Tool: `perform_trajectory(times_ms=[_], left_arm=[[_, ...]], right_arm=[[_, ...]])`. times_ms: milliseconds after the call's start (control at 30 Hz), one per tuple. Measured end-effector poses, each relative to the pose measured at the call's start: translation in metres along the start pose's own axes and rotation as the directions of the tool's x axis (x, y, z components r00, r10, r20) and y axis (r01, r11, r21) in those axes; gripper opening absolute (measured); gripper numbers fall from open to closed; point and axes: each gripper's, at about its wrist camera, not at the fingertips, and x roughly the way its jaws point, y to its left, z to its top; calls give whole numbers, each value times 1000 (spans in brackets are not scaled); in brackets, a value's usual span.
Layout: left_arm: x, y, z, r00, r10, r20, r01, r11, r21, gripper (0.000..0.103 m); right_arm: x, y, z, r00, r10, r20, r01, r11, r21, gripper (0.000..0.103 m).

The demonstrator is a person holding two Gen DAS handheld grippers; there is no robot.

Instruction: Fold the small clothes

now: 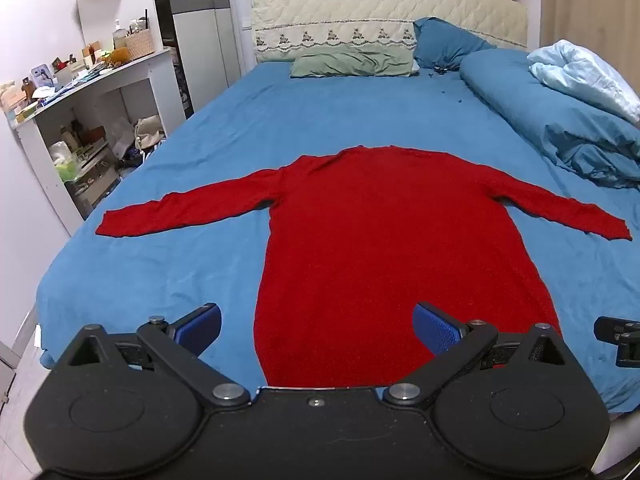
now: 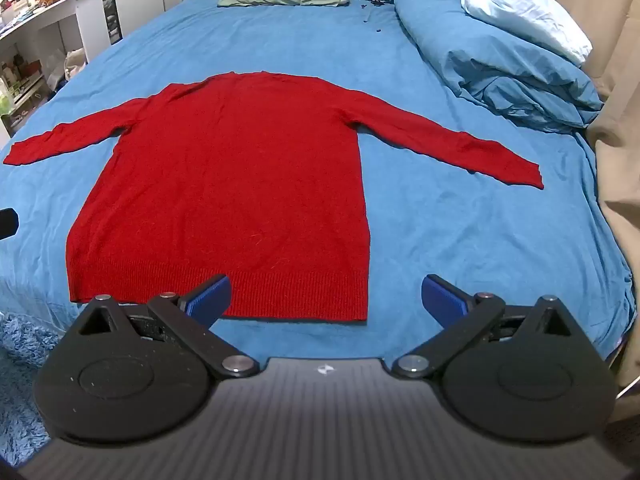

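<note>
From my left wrist view the red sweater's hem is hidden behind the left hand-held gripper, the right hand-held gripper is cut off at right edge, and the desk clutter upper left is too small to tell.

Bed in blue sheet, red sweater spread flat, green pillow, rolled blue duvet alongside
</note>
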Motion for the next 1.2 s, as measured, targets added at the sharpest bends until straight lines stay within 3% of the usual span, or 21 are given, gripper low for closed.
perform_trajectory(times_ms=[1200], left_arm=[[-7, -6, -2, 1000, 5, 21, -6, 999, 36, 103]], right_arm=[[-10, 1, 5, 1000, 2, 15, -2, 1000, 8, 103]])
